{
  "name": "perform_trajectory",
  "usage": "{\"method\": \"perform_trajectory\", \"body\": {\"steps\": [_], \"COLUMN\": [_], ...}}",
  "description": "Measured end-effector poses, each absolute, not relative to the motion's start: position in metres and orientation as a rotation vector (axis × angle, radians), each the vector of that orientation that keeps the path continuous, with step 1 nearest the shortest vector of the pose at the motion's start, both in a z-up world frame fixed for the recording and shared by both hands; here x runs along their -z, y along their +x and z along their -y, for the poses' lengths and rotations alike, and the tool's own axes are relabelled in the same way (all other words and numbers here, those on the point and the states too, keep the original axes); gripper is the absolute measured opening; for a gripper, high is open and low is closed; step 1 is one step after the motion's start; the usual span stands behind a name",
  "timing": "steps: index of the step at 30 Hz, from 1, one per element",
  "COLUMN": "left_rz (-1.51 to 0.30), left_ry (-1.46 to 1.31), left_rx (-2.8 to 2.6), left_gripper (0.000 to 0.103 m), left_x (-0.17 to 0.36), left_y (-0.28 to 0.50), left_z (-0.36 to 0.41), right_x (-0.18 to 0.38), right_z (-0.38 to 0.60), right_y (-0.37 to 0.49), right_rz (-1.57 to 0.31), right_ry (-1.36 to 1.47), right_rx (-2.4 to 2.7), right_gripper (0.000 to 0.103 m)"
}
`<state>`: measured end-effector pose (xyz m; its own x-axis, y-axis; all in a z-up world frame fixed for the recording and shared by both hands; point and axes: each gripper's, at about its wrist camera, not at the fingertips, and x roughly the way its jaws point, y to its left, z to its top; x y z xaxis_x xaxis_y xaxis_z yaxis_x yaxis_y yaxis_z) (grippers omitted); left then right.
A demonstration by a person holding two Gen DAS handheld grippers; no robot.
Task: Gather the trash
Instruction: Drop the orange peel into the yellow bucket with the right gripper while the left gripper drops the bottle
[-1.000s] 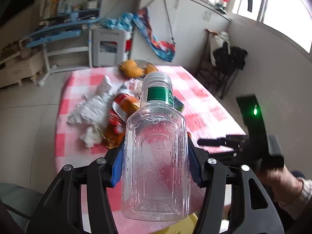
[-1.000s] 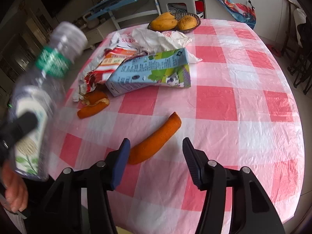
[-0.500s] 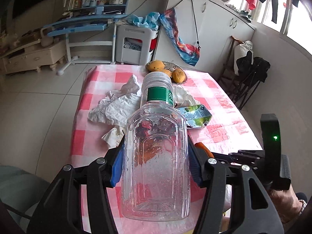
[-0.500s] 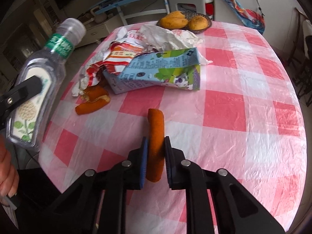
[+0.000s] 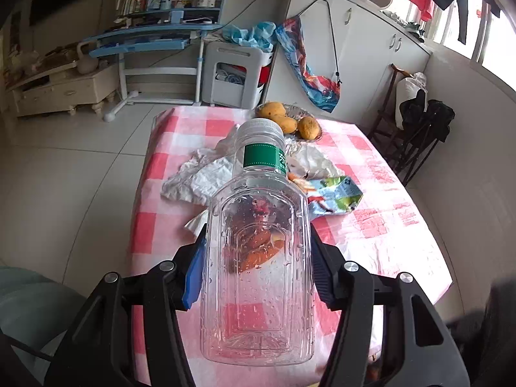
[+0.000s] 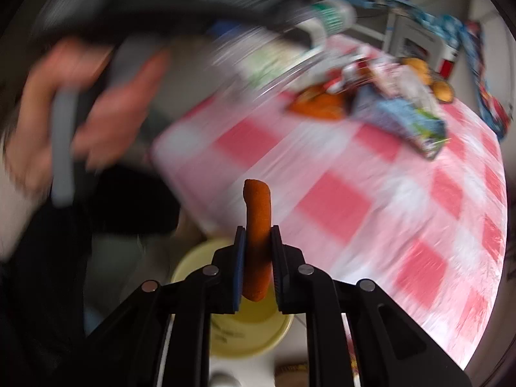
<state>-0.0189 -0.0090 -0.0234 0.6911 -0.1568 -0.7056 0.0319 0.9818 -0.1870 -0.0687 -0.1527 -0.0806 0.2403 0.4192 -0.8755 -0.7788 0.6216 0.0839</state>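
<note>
My left gripper (image 5: 256, 258) is shut on a clear empty plastic bottle (image 5: 258, 245) with a green neck label, held above the near end of the red-and-white checked table (image 5: 387, 225). My right gripper (image 6: 256, 248) is shut on a long orange peel (image 6: 256, 225), lifted off the table and hanging over a yellow bin (image 6: 232, 332) below the table's edge. More trash lies on the table: a crumpled white wrapper (image 5: 200, 180), a flattened blue-green carton (image 5: 335, 196) and orange peel pieces (image 6: 317, 106). The right wrist view is blurred.
A dish of mangoes (image 5: 290, 119) stands at the table's far end. A person's hand (image 6: 80, 113) on the left gripper's handle fills the left of the right wrist view. Chairs (image 5: 419, 125) stand right of the table, a desk and shelves (image 5: 154, 38) beyond it.
My right gripper shut on the long orange peel, lifted it off the table and swung it over the yellow bin, rolling as it went. The bottle stays in my left gripper.
</note>
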Motion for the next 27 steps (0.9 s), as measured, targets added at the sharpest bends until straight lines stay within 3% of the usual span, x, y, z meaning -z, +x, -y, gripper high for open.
{"method": "perform_trajectory", "body": {"steps": [5,7,9,13,15,27], "left_rz": [-0.788,-0.79,-0.806,-0.84,-0.853,-1.116], "left_ry": [-0.136,-0.148,-0.152,-0.135,-0.134,-0.081], "left_rx": [0.108,0.106,0.104,0.101,0.093,0.177], "left_gripper": [0.054,0.054,0.054,0.054,0.054,0.057], "left_x": [0.019,0.02,0.025,0.035,0.04,0.097], "left_y": [-0.038,-0.052,-0.063,-0.093,-0.106,-0.183], "left_z": [0.011,0.012,0.013,0.021,0.023,0.067], "right_x": [0.096,0.097,0.089,0.068,0.06,0.025], "right_z": [0.142,0.145,0.149,0.164,0.17,0.208], "right_y": [-0.109,-0.112,-0.112,-0.105,-0.094,-0.054], "right_rz": [-1.1,-1.1,-1.065,-0.965,-0.906,-0.696], "right_ry": [-0.517,-0.505,-0.487,-0.416,-0.392,-0.212], "right_rx": [-0.932,-0.937,-0.936,-0.889,-0.819,-0.436], "right_gripper": [0.019,0.029,0.052,0.057,0.068,0.083]}}
